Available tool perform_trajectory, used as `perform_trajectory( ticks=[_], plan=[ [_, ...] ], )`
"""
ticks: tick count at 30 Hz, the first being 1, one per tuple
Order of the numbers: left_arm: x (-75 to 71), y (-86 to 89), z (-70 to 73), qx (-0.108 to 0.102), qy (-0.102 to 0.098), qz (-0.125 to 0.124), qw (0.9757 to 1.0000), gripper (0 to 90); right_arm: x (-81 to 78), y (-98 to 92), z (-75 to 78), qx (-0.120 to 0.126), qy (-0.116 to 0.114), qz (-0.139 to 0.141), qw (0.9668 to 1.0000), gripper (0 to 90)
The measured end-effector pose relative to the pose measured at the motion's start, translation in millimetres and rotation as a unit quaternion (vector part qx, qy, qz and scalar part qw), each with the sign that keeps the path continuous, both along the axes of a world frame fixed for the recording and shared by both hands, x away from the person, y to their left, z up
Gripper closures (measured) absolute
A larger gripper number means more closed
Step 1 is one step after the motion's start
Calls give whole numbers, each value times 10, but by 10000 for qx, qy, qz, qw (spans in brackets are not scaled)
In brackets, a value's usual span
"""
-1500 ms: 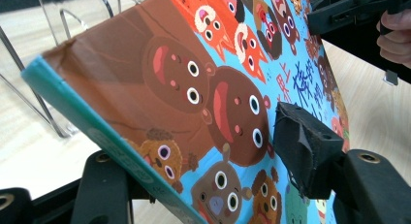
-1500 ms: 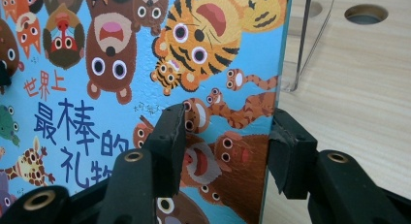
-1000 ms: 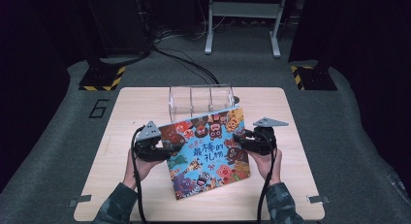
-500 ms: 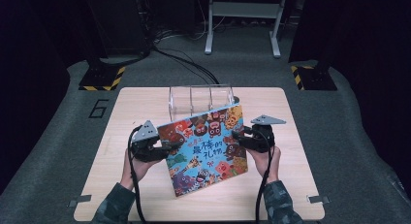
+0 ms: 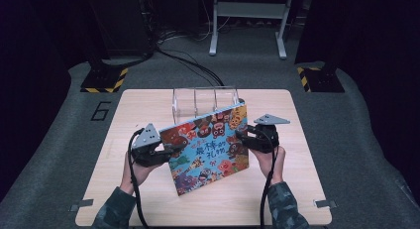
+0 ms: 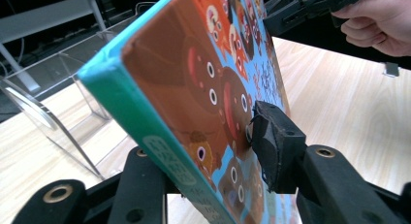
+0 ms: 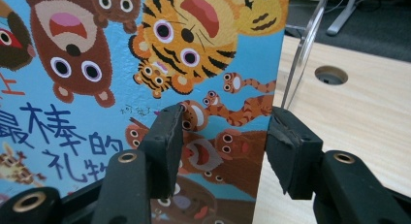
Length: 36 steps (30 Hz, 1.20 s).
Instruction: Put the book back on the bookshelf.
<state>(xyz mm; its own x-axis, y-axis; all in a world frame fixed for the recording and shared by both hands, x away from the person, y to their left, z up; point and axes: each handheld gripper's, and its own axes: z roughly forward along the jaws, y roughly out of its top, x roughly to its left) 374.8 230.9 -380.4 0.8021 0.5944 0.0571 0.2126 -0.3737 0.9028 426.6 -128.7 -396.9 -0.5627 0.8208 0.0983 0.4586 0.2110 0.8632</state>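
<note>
Book (image 5: 210, 147), one, tilted near the table (image 5: 297, 189) centre: we clamp it with left gripper (image 5: 166, 153), just closing, and right gripper (image 5: 242, 139); one clear rack (image 5: 205, 102) behind.

a lab: hazard-striped stand bases (image 5: 103, 81), floor cables (image 5: 185, 63), dark surroundings.

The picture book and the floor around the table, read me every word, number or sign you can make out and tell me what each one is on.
"最棒的礼物": large dark blue title across the cover of the picture book, partly cut off in the right gripper view.
"6": big white number on the grey floor mat left of the table.
Small handwritten-looking line above the title on the cover: too small to read.
Pale label on the book's green spine: blurred, unreadable.
</note>
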Motion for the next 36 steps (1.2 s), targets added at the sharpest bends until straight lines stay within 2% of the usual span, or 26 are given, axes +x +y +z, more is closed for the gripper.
perform_trajectory(
  ticks=[2,7,16,18,20,23,25,27,28,30,35,36],
  plan=[
    [-6,18,9,91,-59,-13,9999,621,-11,17,15,-21,-92,6,10000,493],
    [-29,16,19,95,-76,-66,9999,637,-35,28,19,-33,-197,15,9998,492],
    [-76,-1,54,278,-389,-71,9988,662,-80,4,23,-19,-330,103,9994,493],
    [-78,12,57,243,-339,-127,9990,673,-88,-2,18,4,-364,148,9992,488],
    [-49,48,64,132,-278,-284,9991,691,-80,-11,9,39,-278,222,9994,442],
    [-41,66,61,0,-150,-421,9990,716,-50,-16,-12,-26,-98,144,9998,275],
    [-41,66,67,-2,-144,-464,9988,723,-30,-50,-23,121,-67,113,9998,236],
    [-27,78,89,86,-125,-563,9983,726,-15,-71,1,254,-102,175,9995,231],
    [-27,72,93,65,-78,-549,9984,727,-13,-70,25,300,-112,213,9993,234],
    [-12,78,112,108,-42,-577,9983,726,-9,-50,71,317,-174,314,9989,252],
    [7,107,128,-88,66,-568,9983,726,-24,1,119,243,-276,408,9985,314],
    [21,114,121,-165,152,-605,9979,726,-24,3,117,256,-278,401,9985,314]
  ],
)
